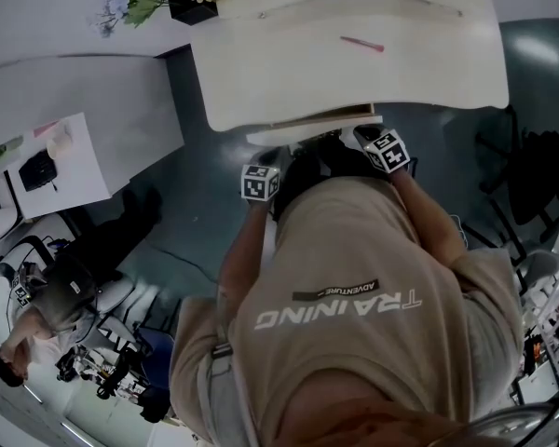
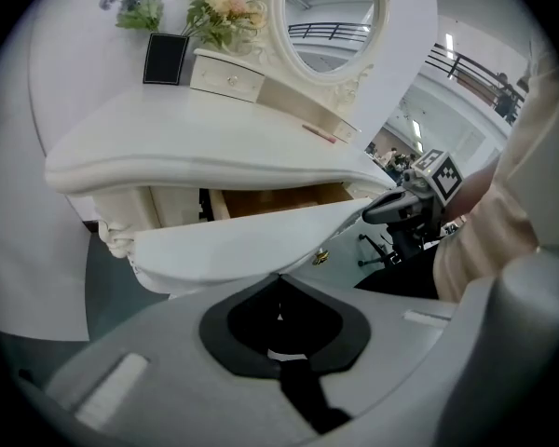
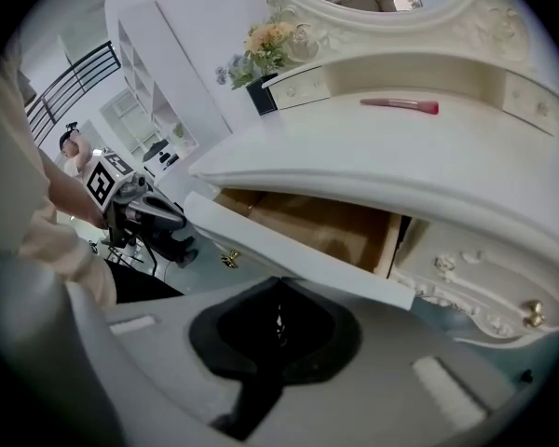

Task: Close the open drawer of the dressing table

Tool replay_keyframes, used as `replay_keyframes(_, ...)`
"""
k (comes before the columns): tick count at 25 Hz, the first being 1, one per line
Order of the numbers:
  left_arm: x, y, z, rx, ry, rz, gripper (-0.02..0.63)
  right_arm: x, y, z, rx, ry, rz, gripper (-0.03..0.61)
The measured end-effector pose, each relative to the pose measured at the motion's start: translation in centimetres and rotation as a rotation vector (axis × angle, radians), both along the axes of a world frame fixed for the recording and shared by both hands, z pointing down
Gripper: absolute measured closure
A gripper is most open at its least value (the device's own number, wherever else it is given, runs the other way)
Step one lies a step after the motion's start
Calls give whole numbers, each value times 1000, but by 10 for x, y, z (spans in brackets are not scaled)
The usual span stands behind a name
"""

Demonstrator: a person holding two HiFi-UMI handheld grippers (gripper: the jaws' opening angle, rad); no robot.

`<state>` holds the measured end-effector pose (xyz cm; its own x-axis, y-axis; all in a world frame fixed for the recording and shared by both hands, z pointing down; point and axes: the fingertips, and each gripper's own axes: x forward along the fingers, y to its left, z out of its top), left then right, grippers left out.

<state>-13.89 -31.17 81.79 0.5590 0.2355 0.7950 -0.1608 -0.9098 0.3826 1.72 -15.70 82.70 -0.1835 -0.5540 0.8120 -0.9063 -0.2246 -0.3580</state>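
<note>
Drawer: the white-fronted wooden drawer point(image 3: 289, 250) of the cream dressing table surface point(image 1: 354, 54) is pulled out, its bare wood inside showing.
Left claw point(image 2: 279, 282): jaws together, holding nothing, close against the drawer front.
Right claw point(image 3: 279, 287): jaws together, holding nothing, close against the same front.
On the surface: a slim pink stick point(image 3: 401, 106).

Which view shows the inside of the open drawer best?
The right gripper view: the drawer shows its wooden floor. The left gripper view gives only a strip above the front panel; the head view, just its edge.
</note>
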Motion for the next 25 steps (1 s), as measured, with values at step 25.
replay_keyframes(25, 76, -32, -7, -10, 13, -127, 607, 61, -20, 3, 15, -74, 7, 574)
